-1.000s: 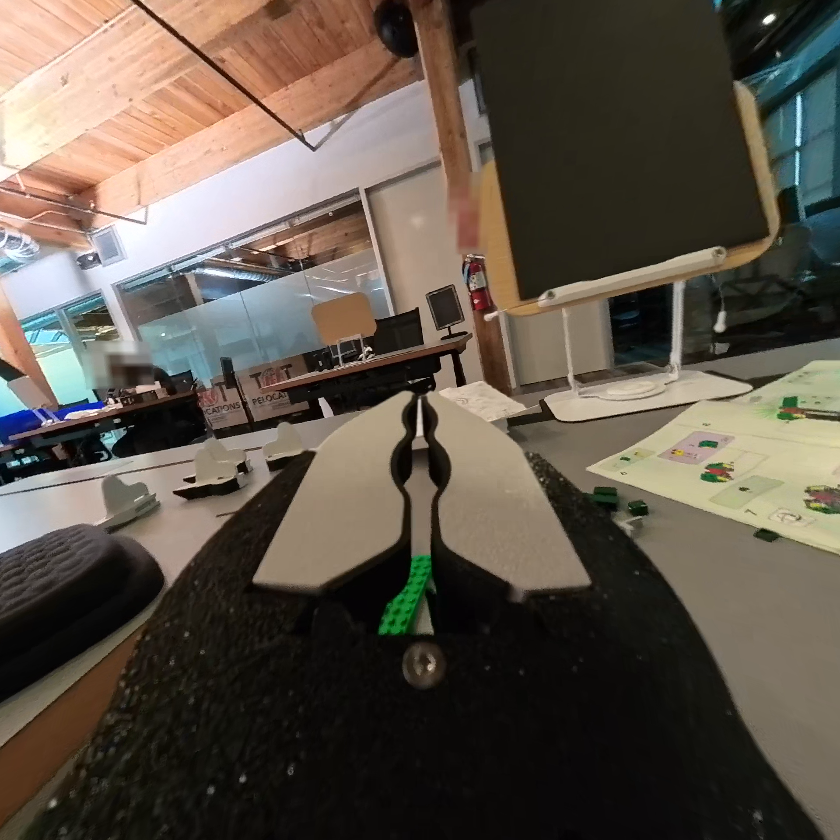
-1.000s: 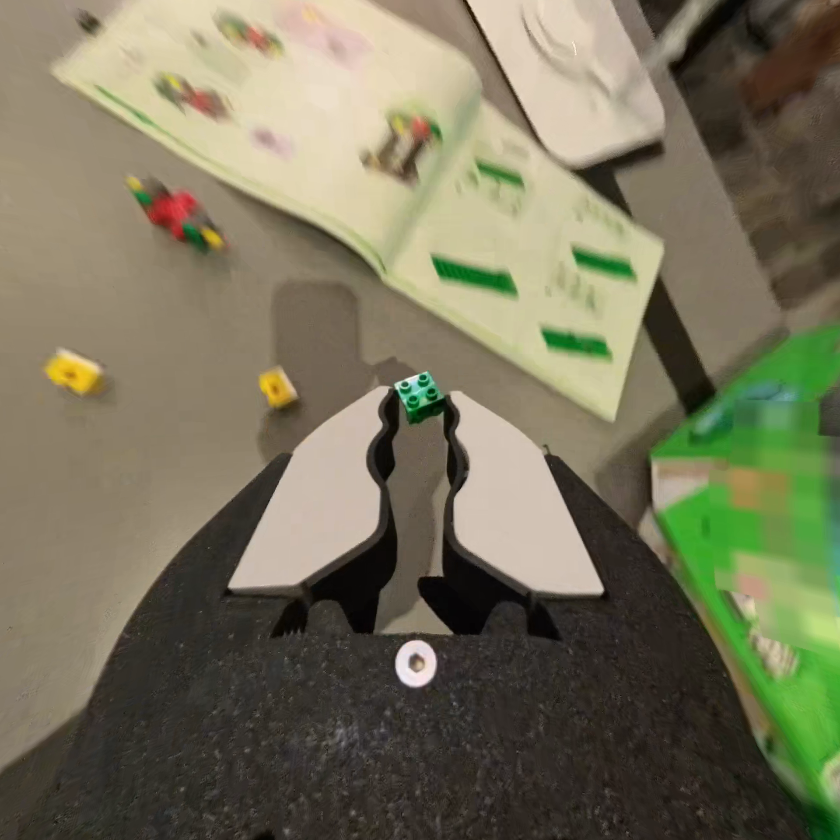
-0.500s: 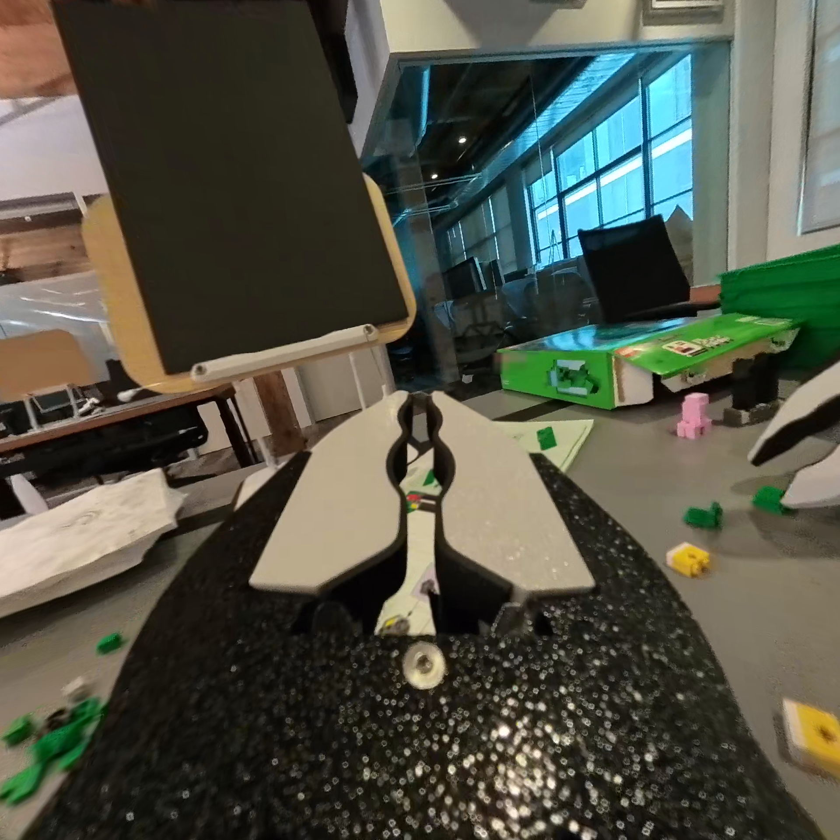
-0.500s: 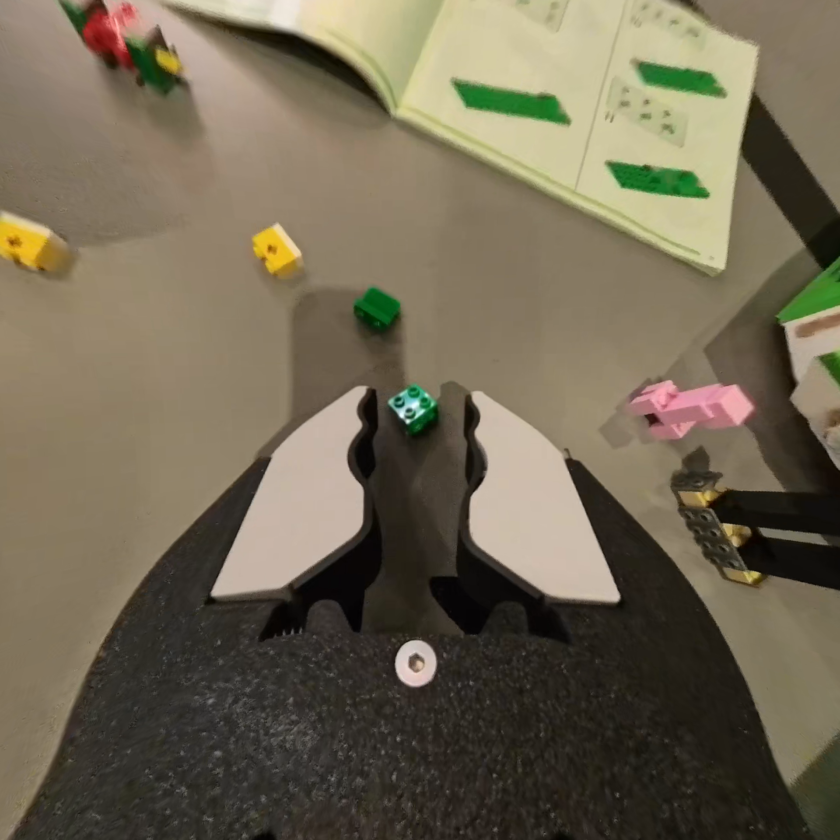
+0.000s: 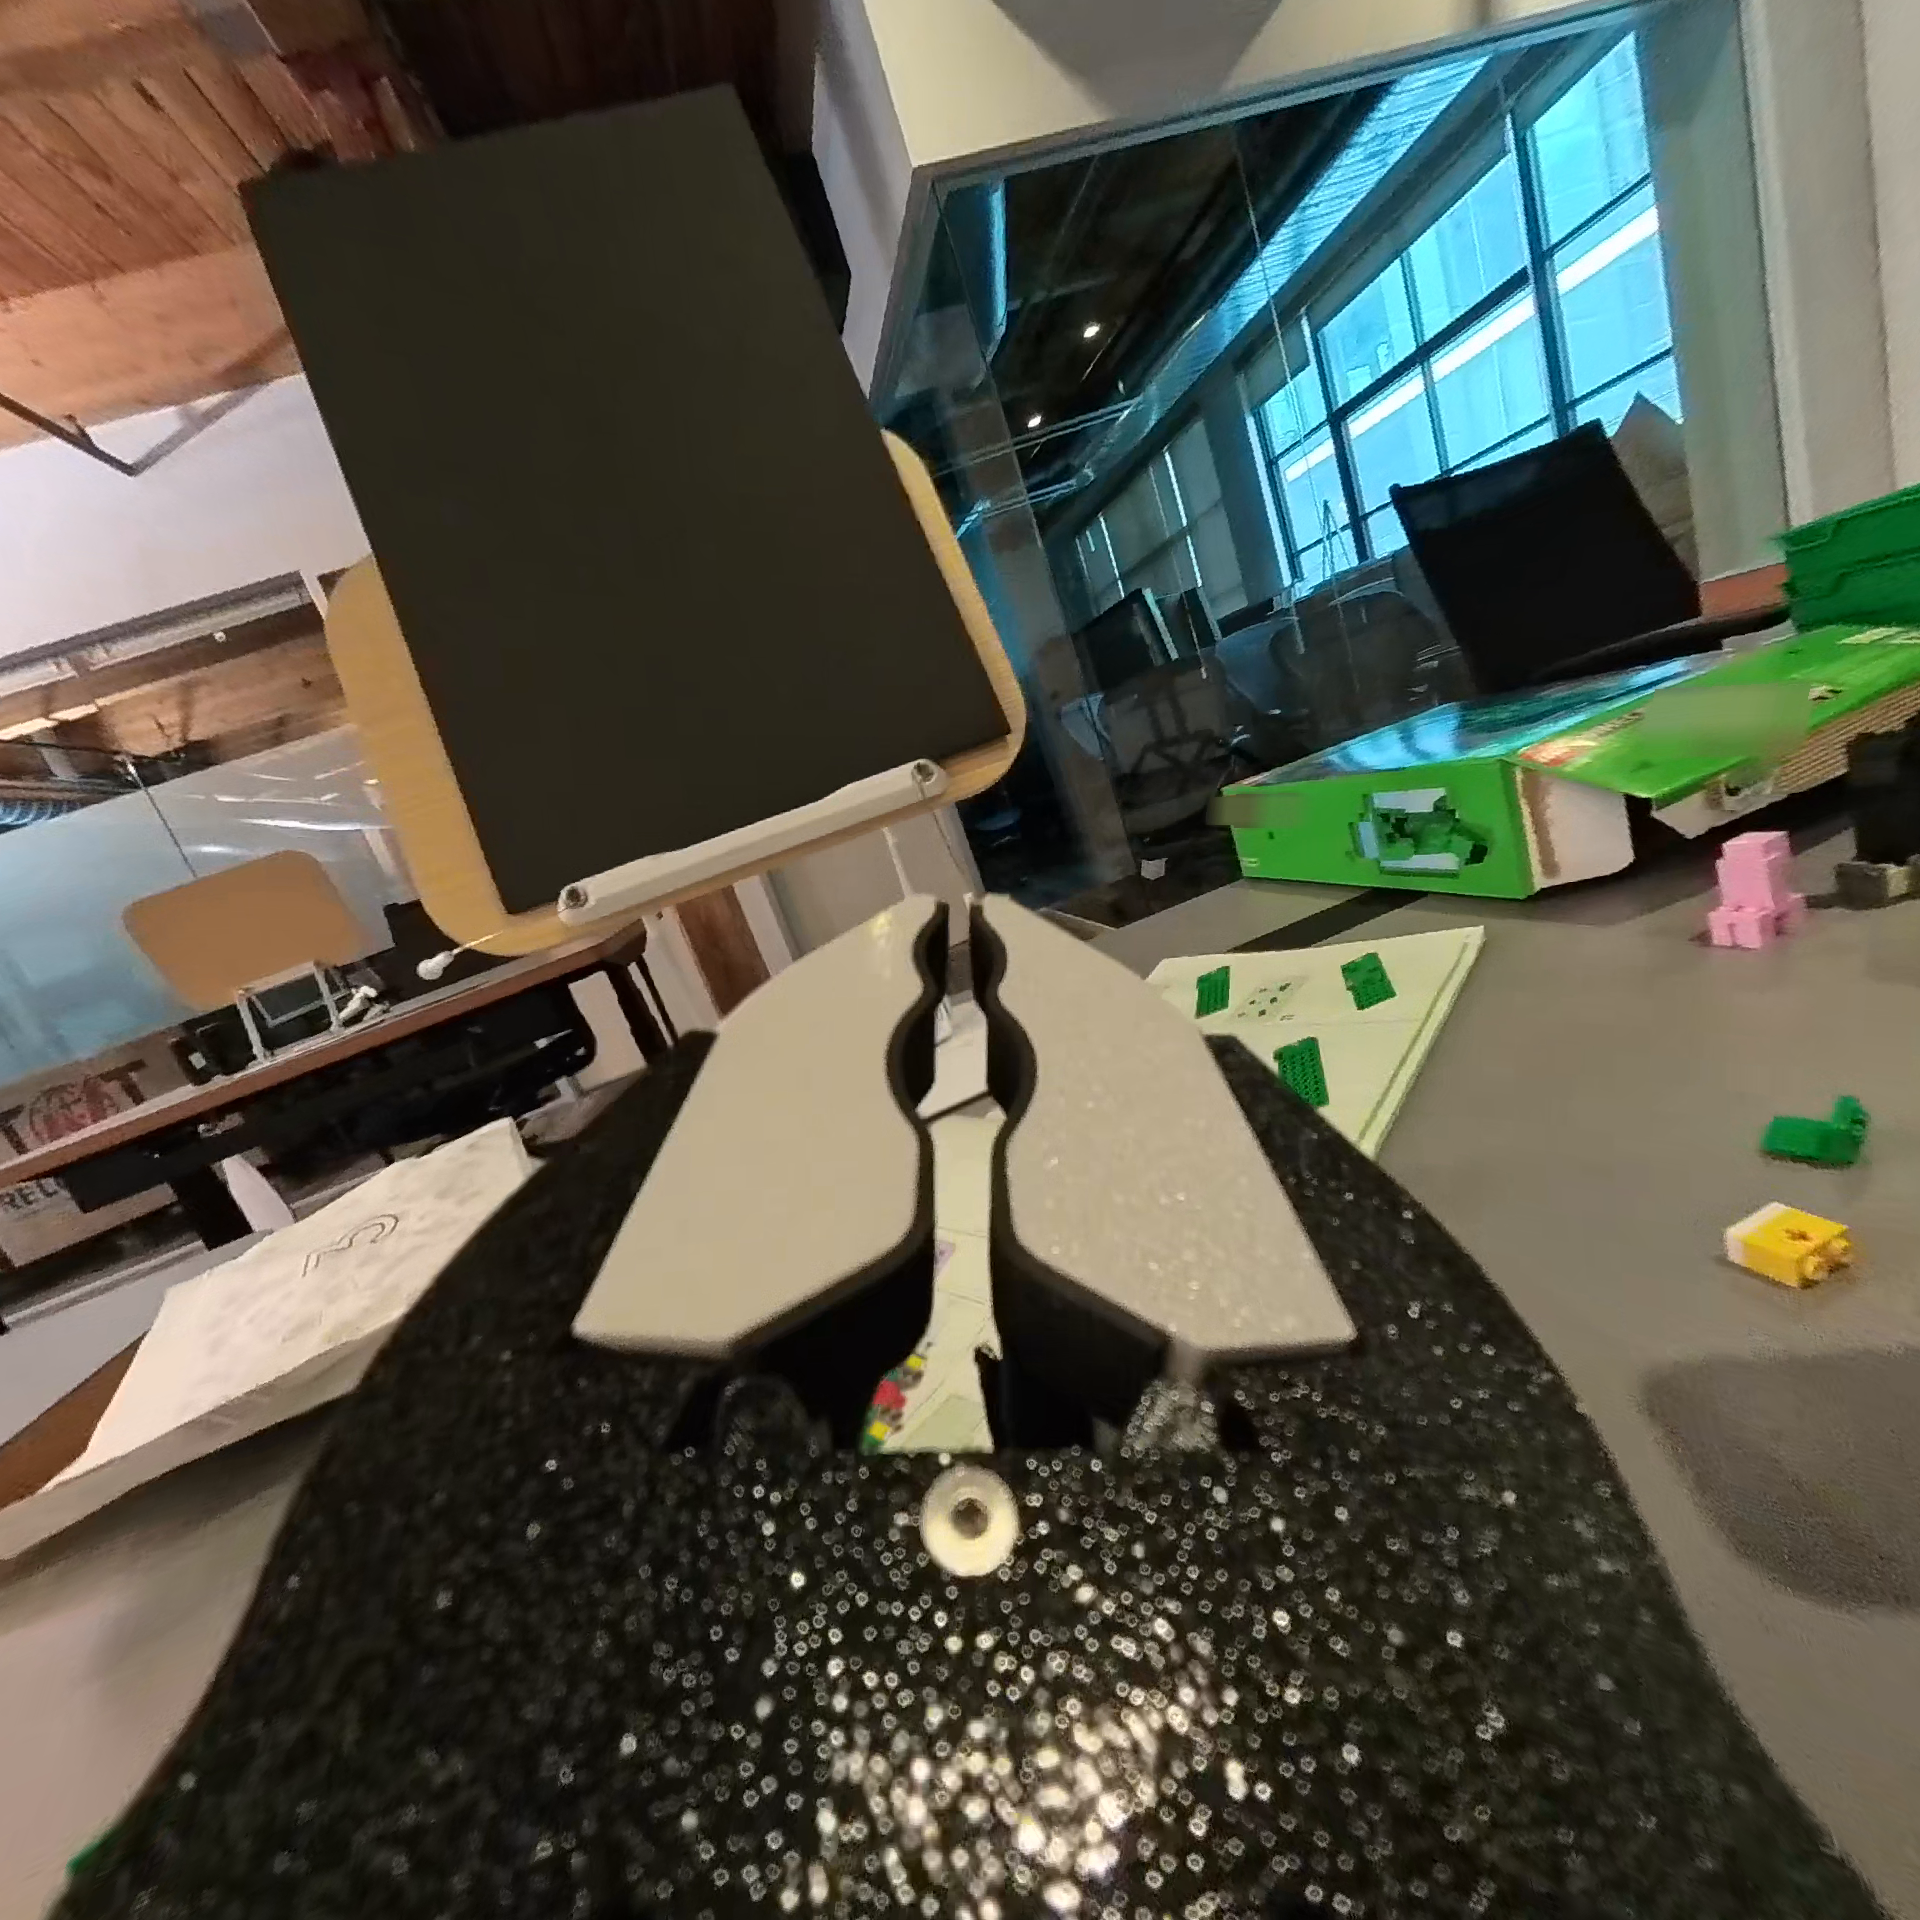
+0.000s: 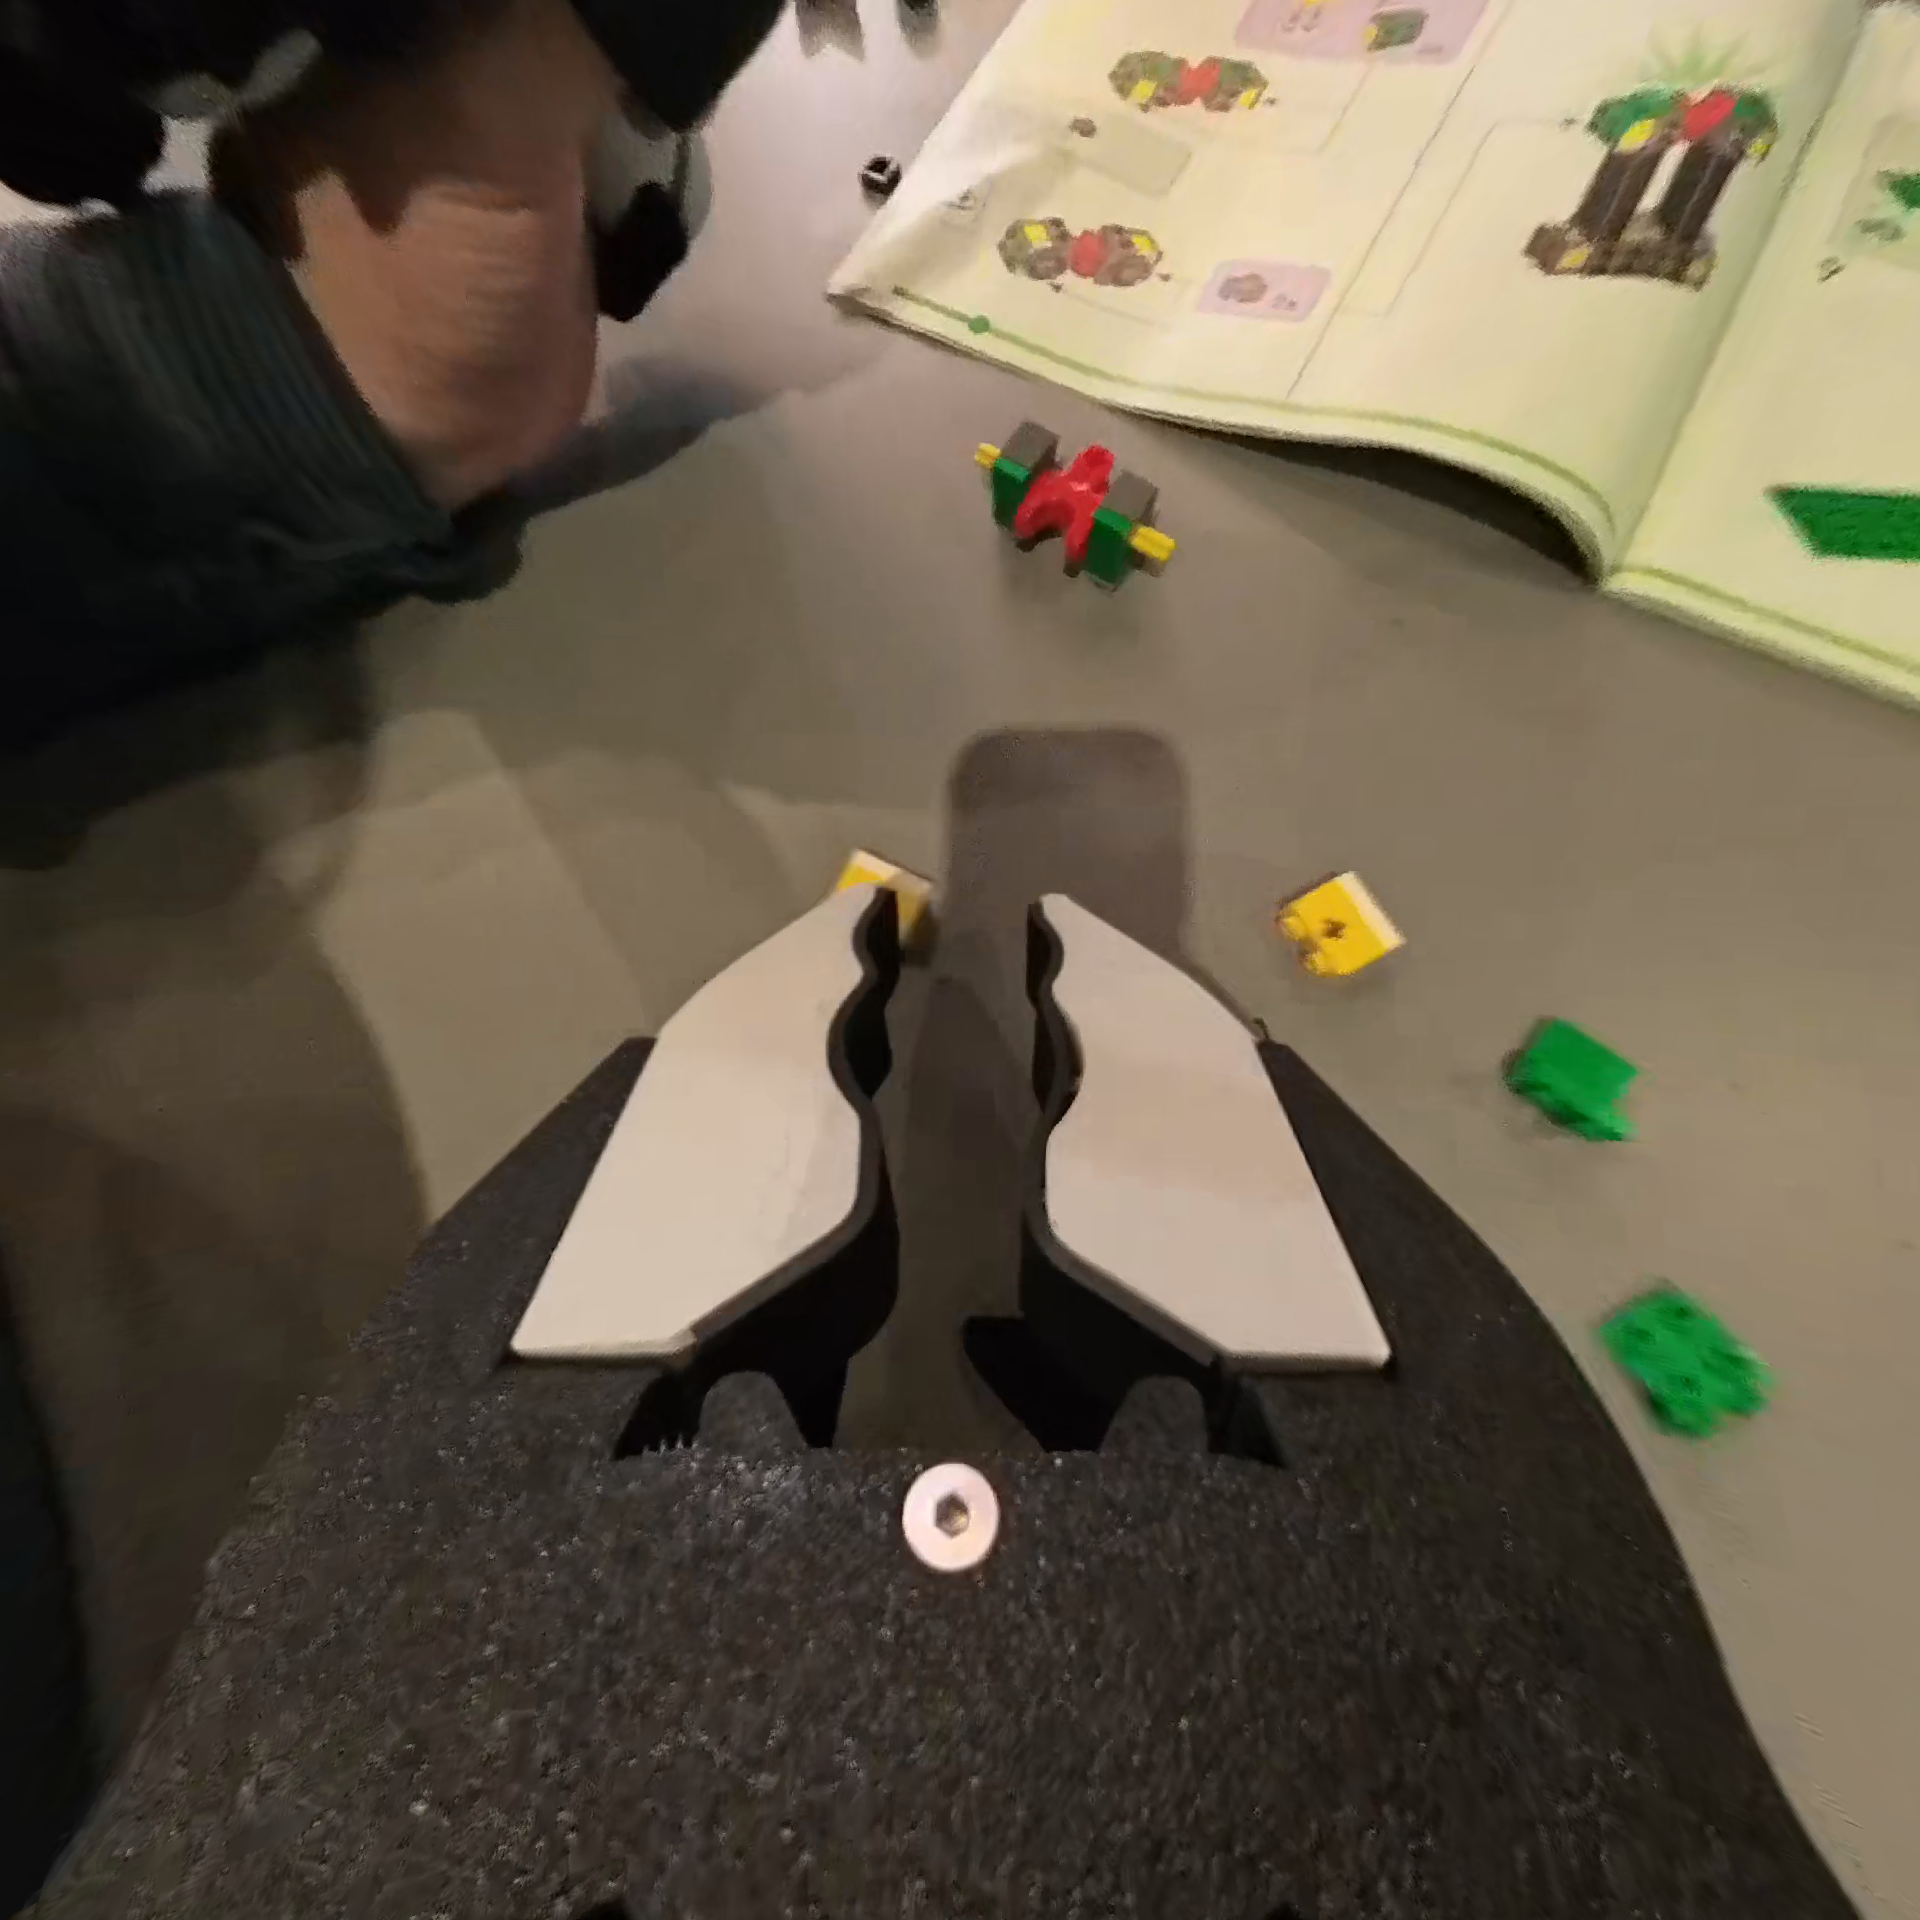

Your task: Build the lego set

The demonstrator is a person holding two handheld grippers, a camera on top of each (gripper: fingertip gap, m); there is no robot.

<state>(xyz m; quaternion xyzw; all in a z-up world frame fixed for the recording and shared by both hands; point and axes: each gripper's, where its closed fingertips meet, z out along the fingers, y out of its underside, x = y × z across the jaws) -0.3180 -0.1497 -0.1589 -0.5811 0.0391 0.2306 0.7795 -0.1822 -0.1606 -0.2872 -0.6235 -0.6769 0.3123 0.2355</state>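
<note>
1. Now the right gripper (image 6: pixel 961 914) gapes moderately, empty, over the grey table (image 6: pixel 623 644); the left gripper (image 5: pixel 961 920) is nearly closed, holding nothing.
2. Only the right wrist view shows the red-green assembly (image 6: pixel 1075 509); only the left shows the green box (image 5: pixel 1455 831).
3. Half a second ago, a green brick sat between the right fingertips; it no longer does.

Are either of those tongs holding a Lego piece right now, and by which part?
No. The left tongs are nearly shut on nothing; the right tongs are open and empty.

Left wrist view looks low and level across the grey tabletop (image 5: pixel 1558 1039). Right wrist view looks steeply down, close. Both share the open pale-green instruction booklet (image 5: pixel 1340 997) (image 6: pixel 1455 208).
</note>
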